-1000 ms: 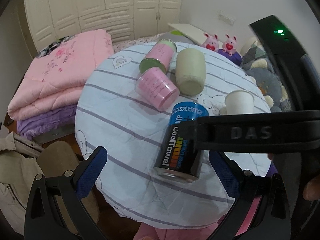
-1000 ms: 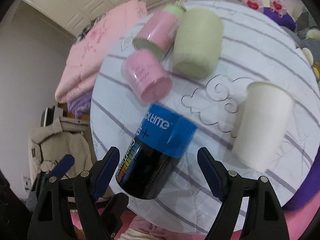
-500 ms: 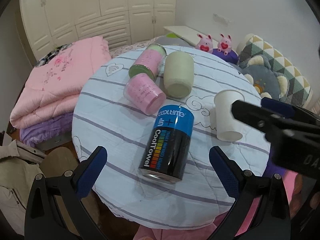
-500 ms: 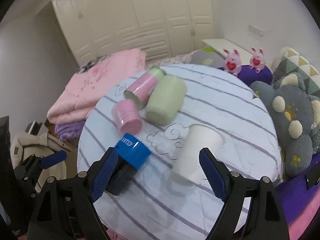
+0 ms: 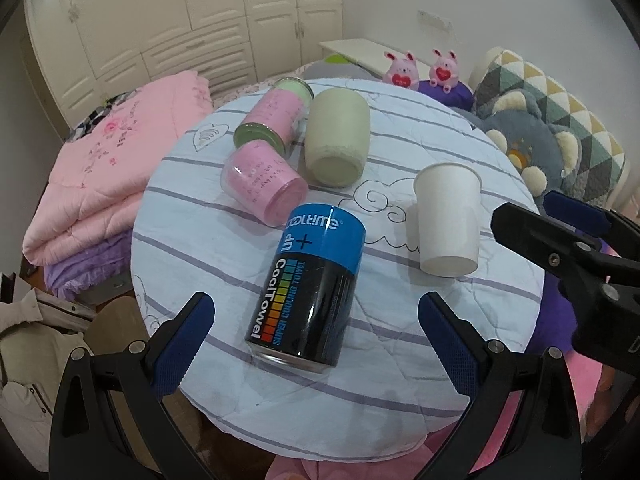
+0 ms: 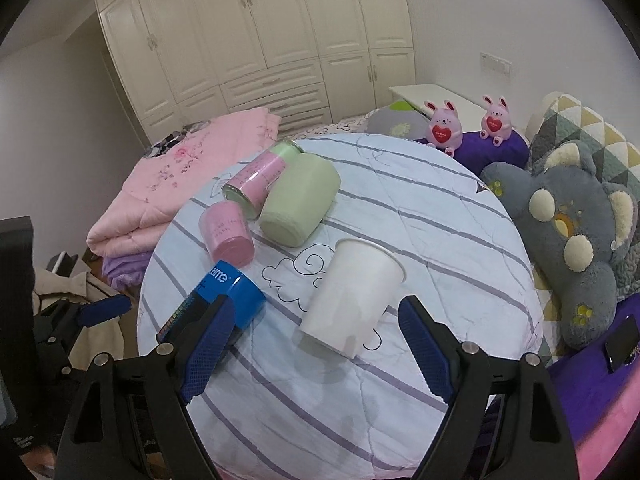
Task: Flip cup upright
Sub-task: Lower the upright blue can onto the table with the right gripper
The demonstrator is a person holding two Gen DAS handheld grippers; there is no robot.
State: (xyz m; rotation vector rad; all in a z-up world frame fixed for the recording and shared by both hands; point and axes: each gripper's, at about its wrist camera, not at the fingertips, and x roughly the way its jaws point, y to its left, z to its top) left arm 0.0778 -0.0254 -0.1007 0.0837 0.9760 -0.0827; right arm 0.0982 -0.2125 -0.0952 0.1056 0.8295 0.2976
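Observation:
A white paper cup (image 5: 447, 219) lies on its side on the round striped table (image 5: 400, 400), its base toward me; it also shows in the right wrist view (image 6: 352, 300). My right gripper (image 6: 314, 348) is open and empty, just in front of the cup, its jaws wider than the cup. My left gripper (image 5: 316, 344) is open and empty, its jaws on either side of a black and blue CoolTowel can (image 5: 308, 288) that lies on the table. The right gripper also shows at the right edge of the left wrist view (image 5: 560, 236).
Two pink jars (image 6: 228, 234) (image 6: 256, 178) and a pale green cup (image 6: 300, 208) lie on their sides at the table's far left. Folded pink bedding (image 6: 180, 184), plush toys (image 6: 560, 220), two pink bunnies (image 6: 442, 128) and a phone (image 6: 622, 342) surround the table.
My right gripper has pulled back and swung right, from over the CoolTowel can to in front of the paper cup. My left gripper has drawn back slightly. Nothing on the table moved.

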